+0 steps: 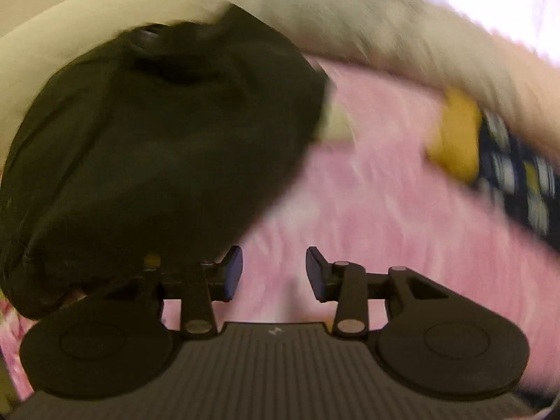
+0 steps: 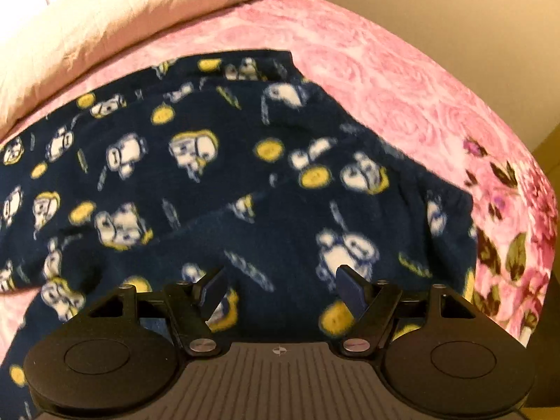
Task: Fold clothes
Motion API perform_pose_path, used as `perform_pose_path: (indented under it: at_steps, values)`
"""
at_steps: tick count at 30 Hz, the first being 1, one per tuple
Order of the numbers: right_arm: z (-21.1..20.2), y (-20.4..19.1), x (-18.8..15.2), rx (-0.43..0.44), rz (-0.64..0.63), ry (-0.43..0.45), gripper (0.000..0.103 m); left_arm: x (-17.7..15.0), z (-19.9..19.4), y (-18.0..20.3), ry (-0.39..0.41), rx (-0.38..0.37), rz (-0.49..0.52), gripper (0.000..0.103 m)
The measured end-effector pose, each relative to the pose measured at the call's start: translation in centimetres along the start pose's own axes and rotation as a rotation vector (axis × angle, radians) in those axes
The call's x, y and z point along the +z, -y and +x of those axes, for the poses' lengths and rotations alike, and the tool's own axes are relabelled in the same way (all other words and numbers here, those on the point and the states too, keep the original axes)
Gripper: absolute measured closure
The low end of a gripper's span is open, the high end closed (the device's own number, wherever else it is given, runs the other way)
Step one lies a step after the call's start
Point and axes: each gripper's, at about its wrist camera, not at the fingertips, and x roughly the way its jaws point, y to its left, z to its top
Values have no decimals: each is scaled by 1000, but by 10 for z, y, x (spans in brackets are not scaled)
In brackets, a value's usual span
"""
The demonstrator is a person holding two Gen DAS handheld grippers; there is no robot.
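left gripper (image 1: 274,273): jaws apart, empty, over pink floral bedspread (image 1: 367,182) beside dark bundled black garment (image 1: 157,147) | right gripper (image 2: 280,288): jaws apart, empty, above navy fleece pyjama trousers with white-and-yellow cartoon print (image 2: 210,175) lying rumpled on bed | advice: likely grasp next; pinch waistband edge, one layer only, pull flat before folding

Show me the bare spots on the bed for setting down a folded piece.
Free: the pink blanket between the black garment and the navy pajamas; also the strip between the pajamas and the pillow, and the floral edge to their right. Crowded: under both garments.
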Motion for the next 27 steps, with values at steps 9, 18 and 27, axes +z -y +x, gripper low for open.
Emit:
perform_pose_path:
  at_steps: [9,18,27]
  values:
    - [20,-16,9,27,24,-33,31,60,106,109,-185,-422,-300,53]
    - [31,0,13,-10,50,-37,31,68,136,167,40,-283,231,92]
    - [25,8,13,42,81,-14,31,54,105,145,102,-37,61,69]
